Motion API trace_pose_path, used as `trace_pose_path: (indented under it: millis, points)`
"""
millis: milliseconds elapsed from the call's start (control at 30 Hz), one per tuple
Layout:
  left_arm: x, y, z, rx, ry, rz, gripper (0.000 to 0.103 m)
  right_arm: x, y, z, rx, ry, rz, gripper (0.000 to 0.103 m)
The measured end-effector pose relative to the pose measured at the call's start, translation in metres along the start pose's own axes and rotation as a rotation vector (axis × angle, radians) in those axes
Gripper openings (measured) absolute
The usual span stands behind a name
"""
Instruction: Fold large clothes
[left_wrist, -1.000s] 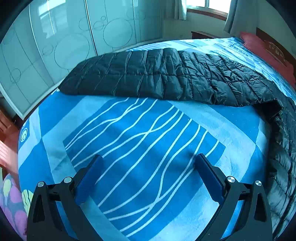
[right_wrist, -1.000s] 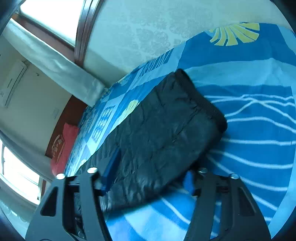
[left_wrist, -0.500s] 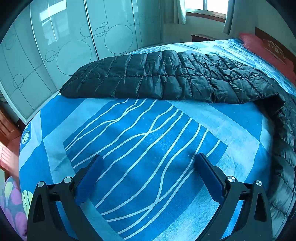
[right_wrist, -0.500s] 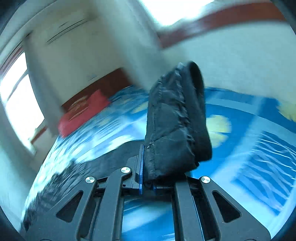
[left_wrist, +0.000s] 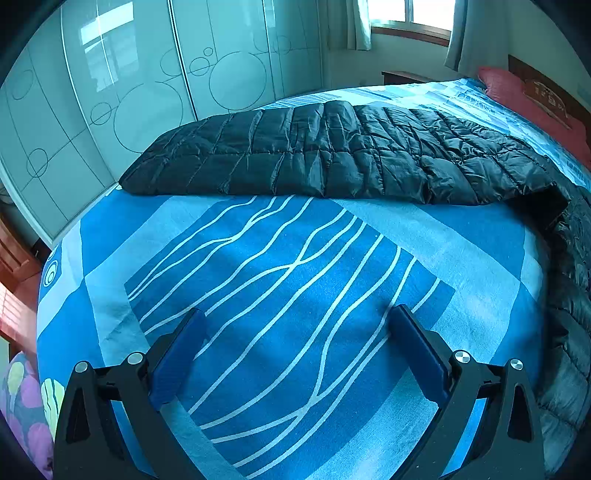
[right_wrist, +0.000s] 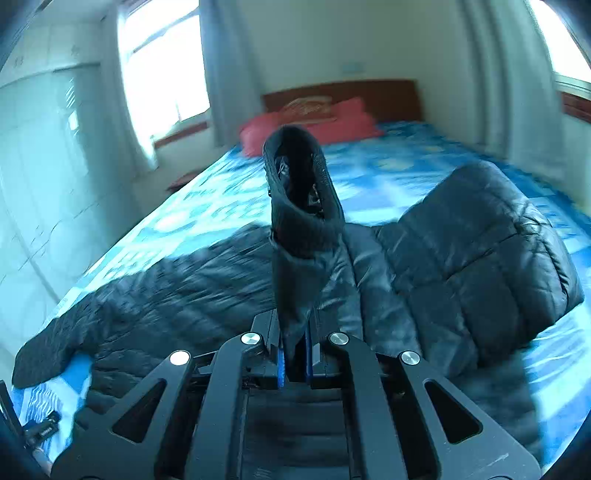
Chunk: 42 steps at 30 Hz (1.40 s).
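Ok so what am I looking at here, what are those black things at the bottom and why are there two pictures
These are two hand-held grabbing tools, one in each of a person's hands, each with a fisheye camera looking along its fingers. The left tool's picture shows the left gripper open over a blue patterned bed, holding nothing. A black quilted jacket lies spread across the bed. The right tool's picture shows the right gripper shut on the jacket's sleeve cuff, lifted above the rest of the jacket. A red pillow lies at the headboard.
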<state>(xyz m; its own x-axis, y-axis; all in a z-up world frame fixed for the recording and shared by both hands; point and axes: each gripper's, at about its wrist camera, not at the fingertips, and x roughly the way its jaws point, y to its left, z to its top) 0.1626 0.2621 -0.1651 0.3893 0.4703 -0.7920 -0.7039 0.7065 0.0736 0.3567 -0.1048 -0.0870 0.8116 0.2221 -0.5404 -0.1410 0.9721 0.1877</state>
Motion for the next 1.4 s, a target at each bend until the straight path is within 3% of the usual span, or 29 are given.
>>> trace_pose_path:
  millis: [167,300,333,400,467,533,633,700,800,867,967,1033,1133,1200,1333,1400]
  points:
    - [0.0,0.0,0.0,-0.001,-0.003,-0.001,0.099,0.045,0.073,-0.022,-0.101,0.098,0.057,0.007]
    - [0.0,0.0,0.0,-0.004,-0.005,-0.004,0.099,0.077,0.097,-0.039,-0.167,0.188,0.063,0.012]
    - [-0.001,0.0,-0.001,-0.004,-0.005,-0.005,0.099,0.085,0.103,-0.044,-0.182,0.229,0.067,0.016]
    - [-0.001,0.0,-0.001,-0.005,-0.005,-0.005,0.099,0.09,0.112,-0.049,-0.203,0.265,0.097,0.035]
    - [-0.001,0.0,-0.001,-0.004,-0.005,-0.004,0.099,0.077,0.114,-0.048,-0.218,0.252,0.143,0.061]
    - [0.0,0.0,-0.001,-0.005,-0.005,-0.005,0.099,0.062,0.113,-0.044,-0.21,0.229,0.185,0.063]
    - [-0.001,0.0,-0.001,-0.004,-0.006,-0.004,0.099,0.023,0.084,-0.024,-0.164,0.181,0.252,0.063]
    - [-0.001,0.0,-0.001,-0.005,-0.006,-0.005,0.099,0.002,0.043,-0.005,-0.134,0.133,0.218,0.063]
    - [-0.001,0.0,-0.001,-0.003,-0.006,-0.003,0.099,-0.015,-0.05,0.021,-0.029,0.092,0.088,0.042]
    - [0.0,0.0,-0.002,0.0,-0.007,0.002,0.099,-0.016,-0.121,0.035,0.063,0.074,-0.033,0.015]
    - [-0.001,-0.002,-0.002,0.004,-0.009,0.009,0.099,-0.011,-0.209,0.032,0.178,0.095,-0.153,0.009]
    - [-0.001,-0.003,-0.002,0.007,-0.01,0.013,0.099,-0.001,-0.228,0.023,0.176,0.132,-0.169,0.006]
    - [-0.001,-0.004,-0.002,0.011,-0.012,0.019,0.099,0.036,-0.241,-0.014,0.144,0.279,-0.165,0.005]
    - [-0.001,-0.004,-0.002,0.01,-0.011,0.017,0.099,0.038,-0.246,-0.021,0.16,0.258,-0.141,0.005]
    - [0.0,-0.004,-0.001,0.009,-0.011,0.016,0.099,0.019,-0.246,-0.002,0.206,0.204,-0.105,0.005]
    - [-0.001,-0.005,-0.001,0.012,-0.012,0.02,0.099,0.016,-0.248,0.012,0.198,0.152,-0.135,0.006]
